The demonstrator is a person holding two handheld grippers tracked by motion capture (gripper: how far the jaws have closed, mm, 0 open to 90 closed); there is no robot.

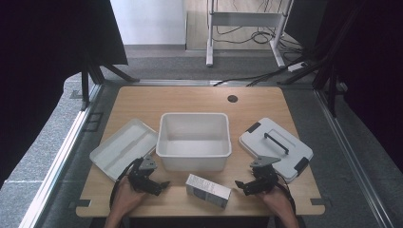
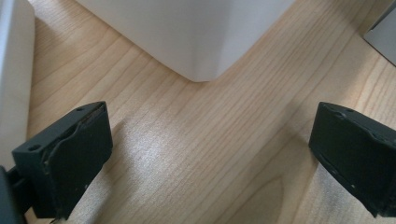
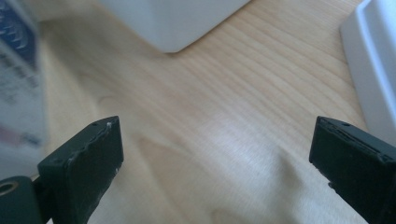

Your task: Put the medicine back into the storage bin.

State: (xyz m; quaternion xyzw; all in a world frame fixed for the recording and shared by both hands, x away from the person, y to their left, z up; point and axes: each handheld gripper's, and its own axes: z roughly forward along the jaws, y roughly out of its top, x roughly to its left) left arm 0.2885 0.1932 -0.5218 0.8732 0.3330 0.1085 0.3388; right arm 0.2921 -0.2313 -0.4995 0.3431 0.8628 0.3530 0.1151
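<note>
Two hand-held grippers poised at the near edge of the desk (image 1: 199,97), either side of a small carton (image 1: 208,190) that lies on its side just in front of the open white bin (image 1: 194,141). The left gripper (image 1: 161,185) rests near the bin's near-left corner, its fingers (image 2: 65,161) spread wide over bare wood and holding nothing; a shallow white tray (image 1: 123,147) lies just beyond it. The right gripper (image 1: 240,185) sits just beside the carton's right end, its fingers (image 3: 84,168) equally wide apart and empty, with the carton's printed face blurred at the left edge of the right gripper view and the rim of the handled lid (image 1: 275,147) at the right edge. Risks, judged from this layout: the carton is light and lies loose, so a one-sided or off-centre closure would probably push or spin it along the desk rather than seize it; a hard squeeze could crush its thin walls; and lifting it toward the bin at too low a height could catch the bin's front rim.
</note>
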